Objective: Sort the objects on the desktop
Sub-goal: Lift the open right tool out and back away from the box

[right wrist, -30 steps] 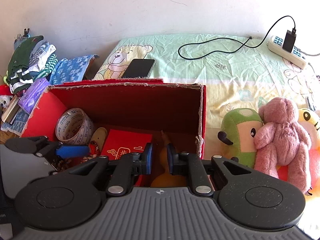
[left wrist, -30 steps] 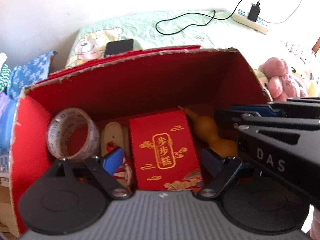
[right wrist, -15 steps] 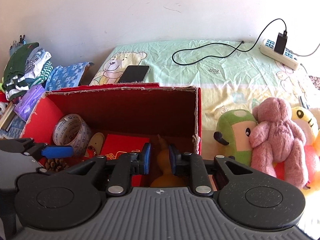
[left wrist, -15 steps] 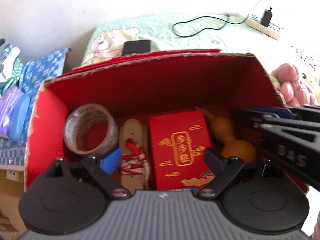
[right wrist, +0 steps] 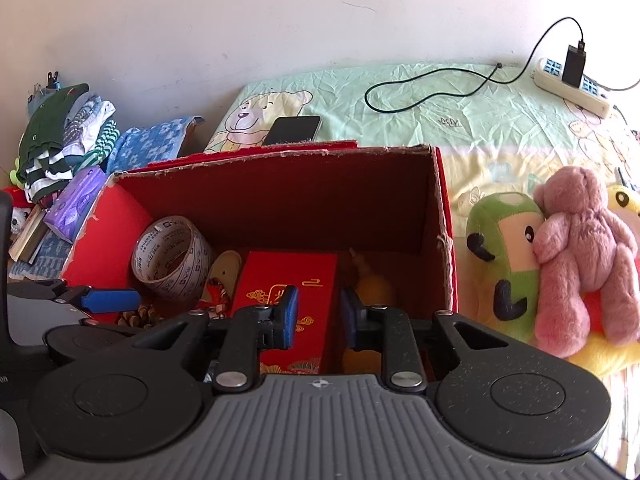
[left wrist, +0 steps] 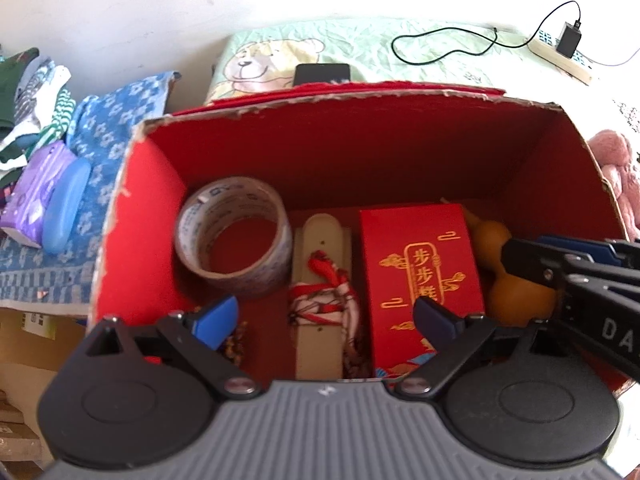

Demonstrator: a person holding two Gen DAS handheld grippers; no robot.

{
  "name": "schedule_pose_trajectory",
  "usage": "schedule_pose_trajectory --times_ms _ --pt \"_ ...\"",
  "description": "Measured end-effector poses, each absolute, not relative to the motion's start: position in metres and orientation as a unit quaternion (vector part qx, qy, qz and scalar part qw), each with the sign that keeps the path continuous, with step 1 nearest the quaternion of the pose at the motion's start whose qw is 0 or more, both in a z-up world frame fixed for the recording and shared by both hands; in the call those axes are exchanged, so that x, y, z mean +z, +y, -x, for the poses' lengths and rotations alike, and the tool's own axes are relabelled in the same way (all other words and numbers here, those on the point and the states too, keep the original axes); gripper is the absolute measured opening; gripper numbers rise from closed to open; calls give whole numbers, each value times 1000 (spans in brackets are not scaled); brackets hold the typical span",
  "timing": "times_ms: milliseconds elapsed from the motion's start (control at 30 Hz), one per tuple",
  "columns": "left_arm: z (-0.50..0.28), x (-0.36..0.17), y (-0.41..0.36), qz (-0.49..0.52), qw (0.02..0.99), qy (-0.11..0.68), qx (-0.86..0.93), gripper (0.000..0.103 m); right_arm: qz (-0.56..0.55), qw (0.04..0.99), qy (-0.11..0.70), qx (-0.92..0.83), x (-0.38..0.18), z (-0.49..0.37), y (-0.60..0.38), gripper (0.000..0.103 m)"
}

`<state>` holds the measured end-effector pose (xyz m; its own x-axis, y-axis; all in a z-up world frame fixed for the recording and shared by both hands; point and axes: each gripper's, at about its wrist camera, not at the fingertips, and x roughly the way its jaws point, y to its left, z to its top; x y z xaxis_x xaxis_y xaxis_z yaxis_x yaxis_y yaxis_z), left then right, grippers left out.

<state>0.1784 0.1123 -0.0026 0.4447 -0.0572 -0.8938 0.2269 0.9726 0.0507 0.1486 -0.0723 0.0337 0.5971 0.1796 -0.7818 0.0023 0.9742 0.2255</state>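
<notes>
in your left wrist view, your left tool (left wrist: 326,314) hangs over the red box (left wrist: 352,152) with its jaws wide and opening further, holding nothing. below it, the tape roll (left wrist: 234,236) stands at 10 o'clock in the box, the cream strip with red cord (left wrist: 320,280) lies at centre, the red packet (left wrist: 420,264) sits just beside it toward 3 o'clock, and the gourd (left wrist: 508,280) rests at the box's 3 o'clock side, where your right tool (left wrist: 560,256) reaches in. in your right wrist view, your right tool (right wrist: 319,316) has its jaws narrowly apart and opening; the gourd (right wrist: 374,286) lies just beyond them toward 1 o'clock, unpressed. the packet (right wrist: 292,280) lies at 11 o'clock, and plush toys (right wrist: 560,256) sit on the bed (right wrist: 440,120) at 3 o'clock outside the box.
</notes>
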Motion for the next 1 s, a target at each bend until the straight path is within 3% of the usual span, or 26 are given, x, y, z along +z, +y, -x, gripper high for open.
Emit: schedule_pose_trajectory --times_ms 433,667,1000 --pt "-178 0 115 -87 837 536 -61 95 -125 868 480 38 34 -139 -69 31" --pt "-179 6 119 -96 832 545 -45 99 -157 855 493 31 43 -134 -70 48" --pt "-166 13 129 -73 817 569 -57 100 -163 856 490 21 53 -122 -65 48"
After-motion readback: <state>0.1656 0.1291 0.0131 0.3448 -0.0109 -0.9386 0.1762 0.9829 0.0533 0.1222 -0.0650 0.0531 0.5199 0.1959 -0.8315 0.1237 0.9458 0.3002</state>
